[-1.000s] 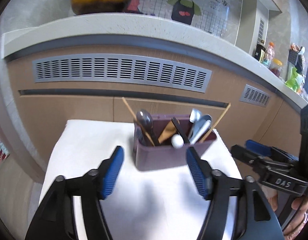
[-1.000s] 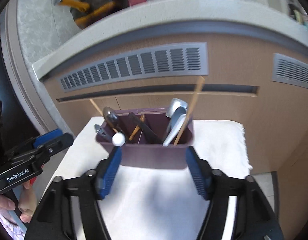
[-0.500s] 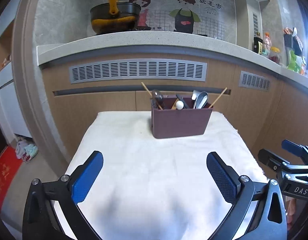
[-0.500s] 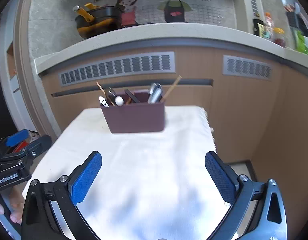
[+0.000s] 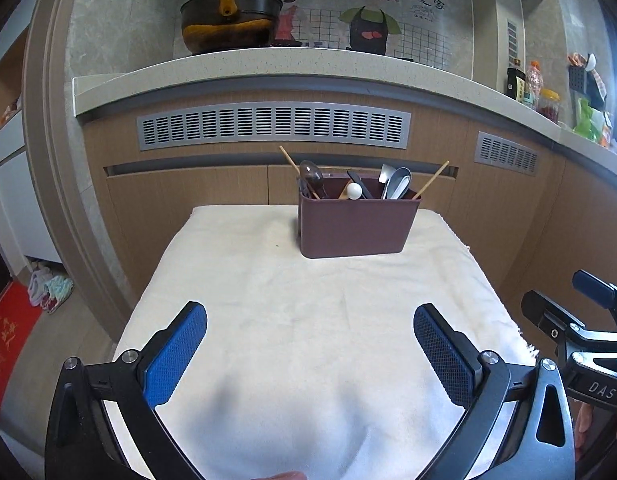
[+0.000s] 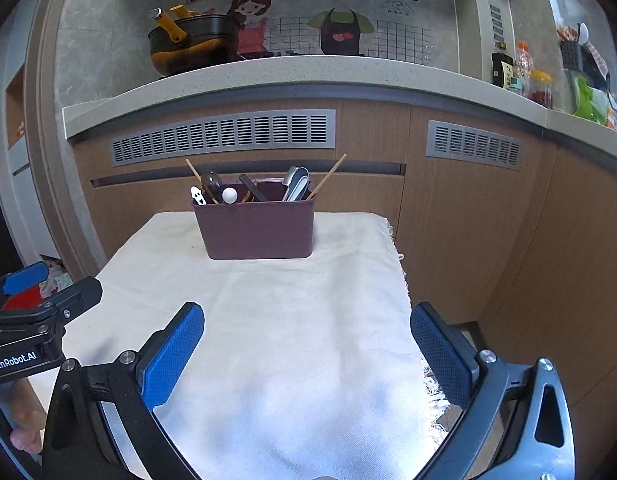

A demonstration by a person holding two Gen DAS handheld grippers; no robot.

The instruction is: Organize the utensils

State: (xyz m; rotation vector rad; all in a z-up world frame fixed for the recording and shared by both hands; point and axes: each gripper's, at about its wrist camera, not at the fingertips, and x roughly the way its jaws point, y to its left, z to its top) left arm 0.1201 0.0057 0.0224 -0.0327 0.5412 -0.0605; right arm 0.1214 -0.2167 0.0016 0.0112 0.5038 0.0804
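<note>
**Inspector:** Maroon plastic, by the look of it: the utensil holder stands upright at the far end of the table, on the cream cloth, well apart from both your tools. Your left gripper has its jaws wide apart with nothing between them. Your right gripper is the same: jaws apart, nothing held.

**Operator:** What is in the holder?

**Inspector:** Two wooden chopsticks leaning outward at opposite ends, metal spoons toward the right, a dark ladle toward the left, a white ball-ended piece near the middle. In the right wrist view a small white item shows at the left rim; I cannot tell what it is. Nothing lies loose on the cloth.

**Operator:** How will they handle?

**Inspector:** My judgement only. The chopsticks are light, stiff and thin; they may roll between the pads, so take hold mid-shaft, above the rim. The spoons are stiff and likely slippery; grip the flat of the handle, not the bowl. The holder looks light and could tip or slide on the cloth if you pull a utensil sideways, so lift straight up, and steady the wall with your other tool if needed.

**Operator:** Is the task done?

**Inspector:** It appears so; everything visible sits in the holder.
</note>
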